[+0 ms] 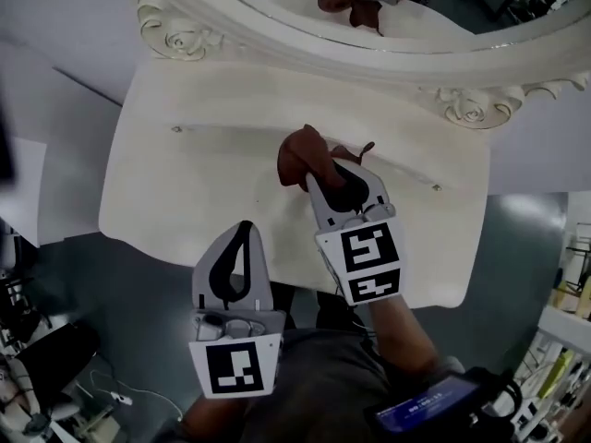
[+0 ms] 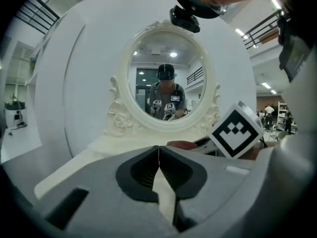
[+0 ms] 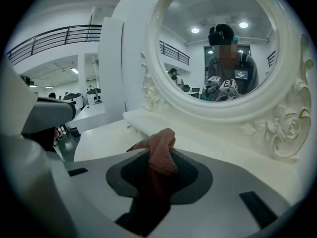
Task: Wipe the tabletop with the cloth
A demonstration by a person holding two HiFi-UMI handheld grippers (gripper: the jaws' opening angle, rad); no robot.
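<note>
My right tongs are clamped on the reddish-brown cloth at the middle of the cream counter. My left tongs, closed and empty, hang off its near edge at lower left. The ornate mirror blocks the top. Bare counter opens leftward, with grey floor below.

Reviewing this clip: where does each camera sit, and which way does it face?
Head view: on the person's head, looking steeply down at the tabletop; shows left gripper, right gripper clamping the cloth, a forearm.
Left gripper view: on the left gripper, facing the mirror along its shut, empty jaws.
Right gripper view: on the right gripper, facing the mirror past the clamped cloth.
Shared: both gripper views show the mirror.
</note>
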